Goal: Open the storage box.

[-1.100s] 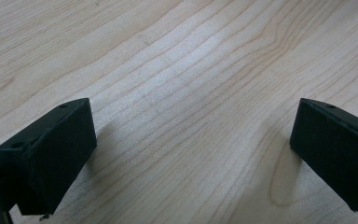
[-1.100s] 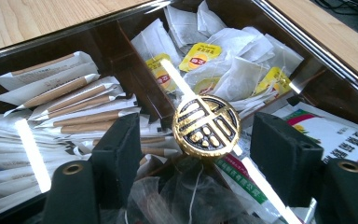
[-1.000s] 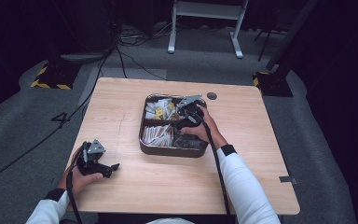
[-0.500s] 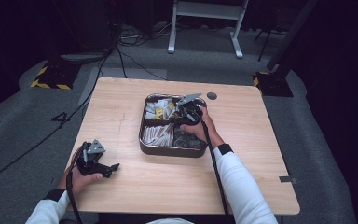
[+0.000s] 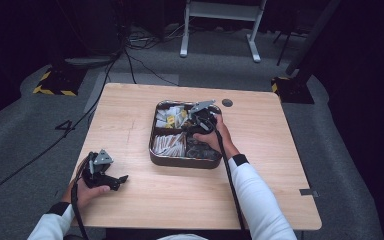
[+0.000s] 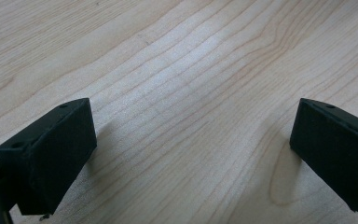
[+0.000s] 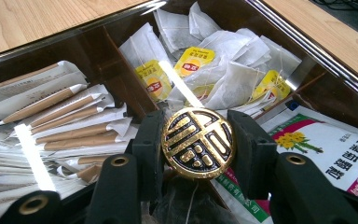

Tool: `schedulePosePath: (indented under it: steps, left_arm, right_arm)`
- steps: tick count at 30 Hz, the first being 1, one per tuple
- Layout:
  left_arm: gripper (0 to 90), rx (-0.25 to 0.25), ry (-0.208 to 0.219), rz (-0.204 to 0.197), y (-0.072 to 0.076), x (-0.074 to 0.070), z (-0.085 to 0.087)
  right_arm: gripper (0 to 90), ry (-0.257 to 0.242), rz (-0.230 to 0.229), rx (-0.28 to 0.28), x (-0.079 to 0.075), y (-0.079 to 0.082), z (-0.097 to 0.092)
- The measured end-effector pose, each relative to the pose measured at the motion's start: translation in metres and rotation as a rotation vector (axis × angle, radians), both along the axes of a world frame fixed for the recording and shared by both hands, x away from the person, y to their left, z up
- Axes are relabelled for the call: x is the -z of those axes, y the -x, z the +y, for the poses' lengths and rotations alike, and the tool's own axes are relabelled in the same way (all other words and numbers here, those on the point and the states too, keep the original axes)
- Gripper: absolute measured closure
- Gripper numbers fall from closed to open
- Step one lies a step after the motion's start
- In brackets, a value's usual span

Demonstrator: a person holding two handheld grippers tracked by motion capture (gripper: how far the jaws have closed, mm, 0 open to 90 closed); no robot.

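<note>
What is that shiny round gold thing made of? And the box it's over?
The round gold disc, pinched by the right gripper, looks like metal or foil: black with raised, glossy gold lines that catch light. It may be plastic. The box looks like dark polished metal; its rim gleams like a mirror.

Lab or studio: dark room, floor cables [image 5: 130, 55], hazard-taped stand bases [image 5: 55, 82]

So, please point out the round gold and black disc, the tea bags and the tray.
disc [image 7: 198, 143], right gripper view, middle of its gold face
tea bags [image 7: 233, 77], right gripper view, a white bag in the pile
tray [image 5: 180, 162], high view, its near wall
</note>
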State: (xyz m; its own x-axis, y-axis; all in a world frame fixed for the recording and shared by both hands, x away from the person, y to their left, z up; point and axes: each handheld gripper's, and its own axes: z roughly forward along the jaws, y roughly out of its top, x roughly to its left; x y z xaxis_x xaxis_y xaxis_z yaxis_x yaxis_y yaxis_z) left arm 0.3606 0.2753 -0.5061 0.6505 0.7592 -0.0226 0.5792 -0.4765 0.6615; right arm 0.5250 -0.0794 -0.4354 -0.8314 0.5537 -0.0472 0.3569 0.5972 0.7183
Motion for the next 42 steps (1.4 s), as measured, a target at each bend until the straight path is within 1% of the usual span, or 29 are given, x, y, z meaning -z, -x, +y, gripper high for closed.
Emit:
schedulePosePath:
  steps: [6, 9, 14, 18, 21, 23, 31, 35, 38, 41, 42]
  left_arm:
    - [0.6, 0.0, 0.0, 0.0, 0.0, 0.0, 0.0]
    - [0.6, 0.0, 0.0, 0.0, 0.0, 0.0, 0.0]
    - [0.6, 0.0, 0.0, 0.0, 0.0, 0.0, 0.0]
    - [0.6, 0.0, 0.0, 0.0, 0.0, 0.0, 0.0]
    - [0.6, 0.0, 0.0, 0.0, 0.0, 0.0, 0.0]
    - [0.6, 0.0, 0.0, 0.0, 0.0, 0.0, 0.0]
    - [0.6, 0.0, 0.0, 0.0, 0.0, 0.0, 0.0]
    - [0.6, 0.001, 0.0, 0.0, 0.0, 0.0, 0.0]
    - [0.6, 0.001, 0.0, 0.0, 0.0, 0.0, 0.0]
    - [0.6, 0.001, 0.0, 0.0, 0.0, 0.0, 0.0]
    - [0.6, 0.001, 0.0, 0.0, 0.0, 0.0, 0.0]
  right_arm:
    - [59.0, 0.007, -0.004, 0.001, -0.001, 0.001, 0.0]
    - [59.1, 0.022, -0.013, -0.003, -0.005, 0.002, 0.0]
    - [59.1, 0.013, -0.014, -0.002, -0.008, 0.003, 0.0]
    - [59.1, 0.0, -0.02, -0.001, -0.013, 0.004, -0.002]
    - [59.1, 0.005, -0.028, -0.005, -0.017, 0.005, -0.003]
    - [59.1, -0.001, -0.027, -0.005, -0.019, 0.006, -0.004]
    - [59.1, -0.002, -0.032, -0.007, -0.023, 0.007, -0.005]
    - [59.1, 0.008, -0.028, -0.009, -0.027, 0.007, -0.004]
    - [59.2, 0.015, -0.036, -0.014, -0.03, 0.008, -0.004]
    - [59.2, 0.012, -0.039, -0.011, -0.032, 0.009, -0.005]
    - [59.1, 0.003, -0.041, -0.004, -0.035, 0.009, -0.007]
